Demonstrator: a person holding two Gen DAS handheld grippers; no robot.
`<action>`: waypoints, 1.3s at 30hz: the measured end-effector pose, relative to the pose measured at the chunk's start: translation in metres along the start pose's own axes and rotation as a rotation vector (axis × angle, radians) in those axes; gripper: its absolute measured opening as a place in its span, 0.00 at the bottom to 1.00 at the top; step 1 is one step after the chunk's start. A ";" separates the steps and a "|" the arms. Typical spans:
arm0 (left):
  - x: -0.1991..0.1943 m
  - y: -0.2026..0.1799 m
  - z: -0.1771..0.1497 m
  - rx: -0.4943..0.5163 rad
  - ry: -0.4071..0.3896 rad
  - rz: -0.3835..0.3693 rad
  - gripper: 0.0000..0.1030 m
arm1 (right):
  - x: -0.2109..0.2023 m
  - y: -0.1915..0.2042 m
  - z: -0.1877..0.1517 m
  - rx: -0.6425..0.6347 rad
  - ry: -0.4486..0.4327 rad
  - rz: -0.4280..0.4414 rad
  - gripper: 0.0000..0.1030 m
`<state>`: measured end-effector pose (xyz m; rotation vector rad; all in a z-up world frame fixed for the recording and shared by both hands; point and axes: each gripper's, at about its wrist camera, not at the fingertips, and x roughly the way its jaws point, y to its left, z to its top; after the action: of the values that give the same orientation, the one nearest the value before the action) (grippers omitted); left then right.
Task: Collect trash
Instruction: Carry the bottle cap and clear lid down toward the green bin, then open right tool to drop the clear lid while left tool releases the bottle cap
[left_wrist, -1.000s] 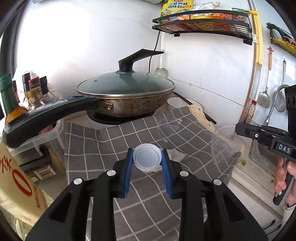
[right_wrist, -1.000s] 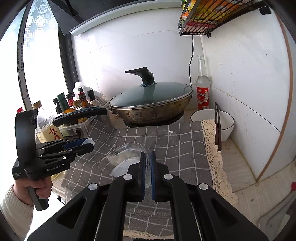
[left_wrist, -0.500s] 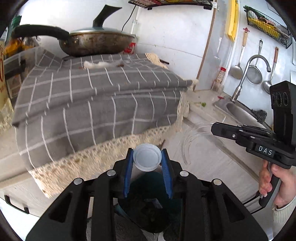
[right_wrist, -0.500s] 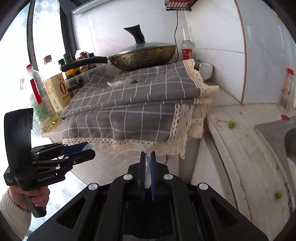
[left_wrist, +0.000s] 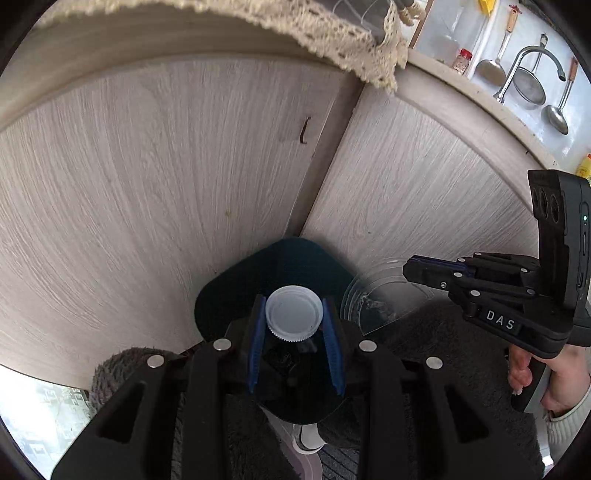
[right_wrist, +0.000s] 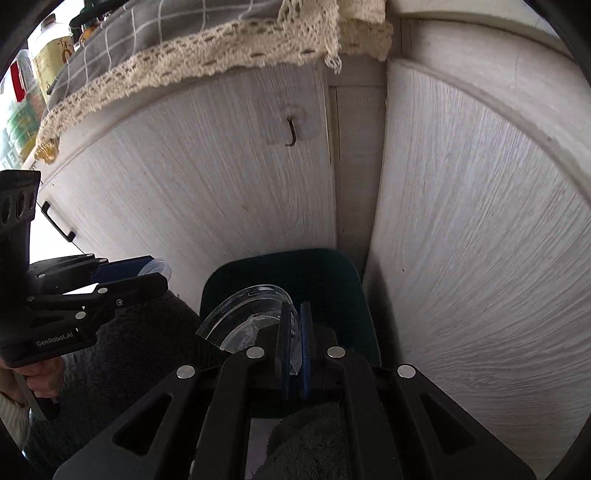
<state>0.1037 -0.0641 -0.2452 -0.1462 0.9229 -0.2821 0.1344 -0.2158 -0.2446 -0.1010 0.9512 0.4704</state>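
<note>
Bin (left_wrist: 280, 258) below cap (left_wrist: 293, 314), w/ lid (right_wrist: 247, 314)

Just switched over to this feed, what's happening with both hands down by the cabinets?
A person is collecting trash with a pair of tongs in each hand. The left tongs are shut on a white bottle cap, and the right tongs are shut on a clear plastic lid. Both are held over a dark bin standing in front of the pale wood cabinet doors. Nothing is dropped in yet.
</note>
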 end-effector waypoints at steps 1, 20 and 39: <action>0.008 0.001 -0.003 -0.002 0.013 -0.004 0.31 | 0.008 0.000 -0.004 -0.008 0.013 -0.017 0.04; 0.027 0.019 -0.018 -0.037 0.085 -0.019 0.31 | 0.025 0.005 -0.013 -0.034 0.030 -0.052 0.52; 0.047 0.014 -0.016 -0.038 0.110 -0.006 0.51 | 0.020 -0.007 -0.010 0.015 0.021 -0.032 0.54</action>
<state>0.1201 -0.0648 -0.2942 -0.1702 1.0372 -0.2799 0.1401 -0.2178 -0.2674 -0.1070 0.9721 0.4333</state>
